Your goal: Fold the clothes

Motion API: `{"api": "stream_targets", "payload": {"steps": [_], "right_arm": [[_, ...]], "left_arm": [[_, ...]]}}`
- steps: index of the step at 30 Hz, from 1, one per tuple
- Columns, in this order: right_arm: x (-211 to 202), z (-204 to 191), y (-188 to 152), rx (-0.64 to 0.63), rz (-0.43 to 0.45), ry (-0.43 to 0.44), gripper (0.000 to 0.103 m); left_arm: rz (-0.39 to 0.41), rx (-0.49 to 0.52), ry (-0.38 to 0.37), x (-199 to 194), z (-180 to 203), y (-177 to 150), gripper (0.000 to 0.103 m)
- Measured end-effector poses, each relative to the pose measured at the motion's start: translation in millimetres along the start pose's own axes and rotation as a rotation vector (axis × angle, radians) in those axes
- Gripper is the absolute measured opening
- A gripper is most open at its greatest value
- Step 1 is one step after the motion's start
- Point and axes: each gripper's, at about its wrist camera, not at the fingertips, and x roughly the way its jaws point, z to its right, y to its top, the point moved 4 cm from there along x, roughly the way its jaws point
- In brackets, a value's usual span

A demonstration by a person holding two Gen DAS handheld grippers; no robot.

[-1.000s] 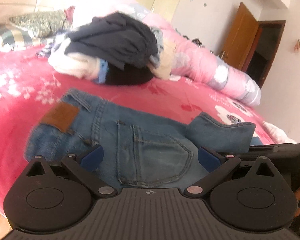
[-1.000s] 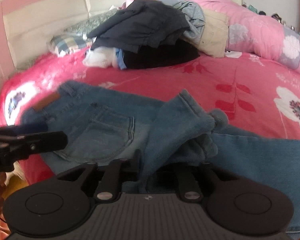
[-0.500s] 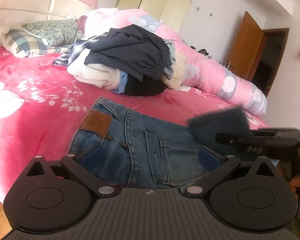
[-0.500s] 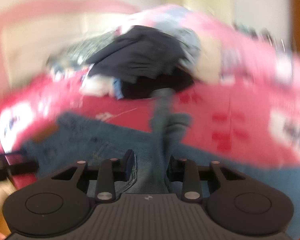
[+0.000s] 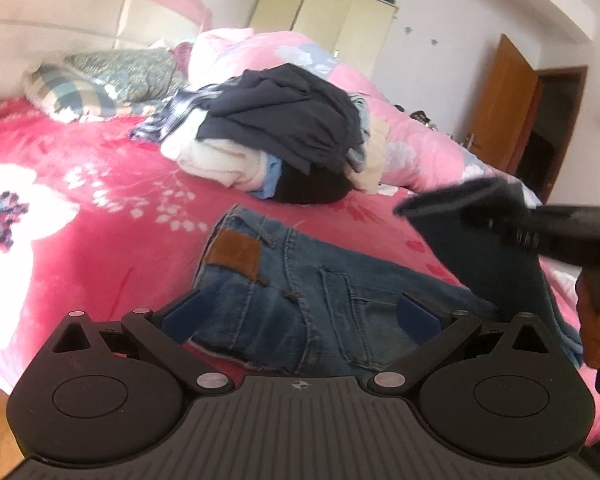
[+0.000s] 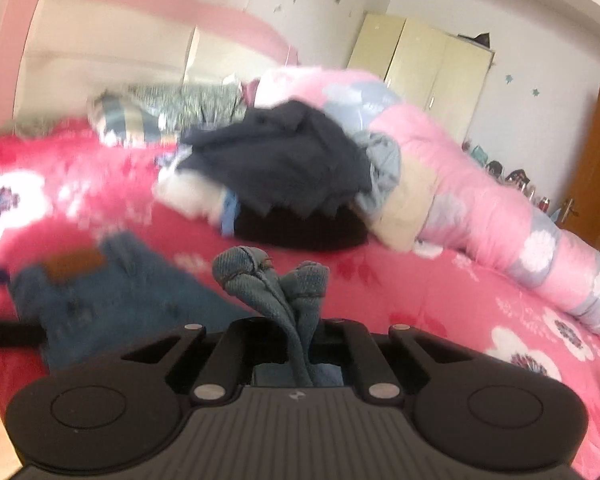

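The left wrist view shows the jeans (image 5: 300, 292) lying waist-end toward 10 o'clock on the red floral bed (image 5: 92, 216), back pockets up, with a brown leather patch (image 5: 233, 254) at the waistband; no writing on it can be read. The left tongs (image 5: 296, 314) hang over the seat of the jeans, fingers spread wide and holding nothing. At 3 o'clock in this view the right tongs (image 5: 500, 226) appear from the side, lifting a dark, blurred fold of denim above the bed, with a hand (image 5: 598, 332) on the grip below.

Only the right wrist view shows the grasp itself: the right tongs pinch the bunched leg hems (image 6: 274, 280), which stick up between the fingers. A pile of clothes (image 6: 284, 172) sits at 12 o'clock, beside a pink quilt (image 6: 480, 216). This view is blurred.
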Motion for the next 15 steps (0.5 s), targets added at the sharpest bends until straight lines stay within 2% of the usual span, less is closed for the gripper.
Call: {"api": "stream_targets", "payload": {"steps": [8, 15], "right_arm": [[12.0, -50.3, 24.3, -0.055, 0.038, 0.089, 0.006], [24.9, -92.5, 24.5, -0.124, 0.020, 0.118, 0.006]], "left_arm": [[-0.022, -0.153, 0.051, 0.5, -36.7, -4.0, 0.102], [-0.034, -0.186, 0.123, -0.8, -59.8, -8.4, 0.102]]}}
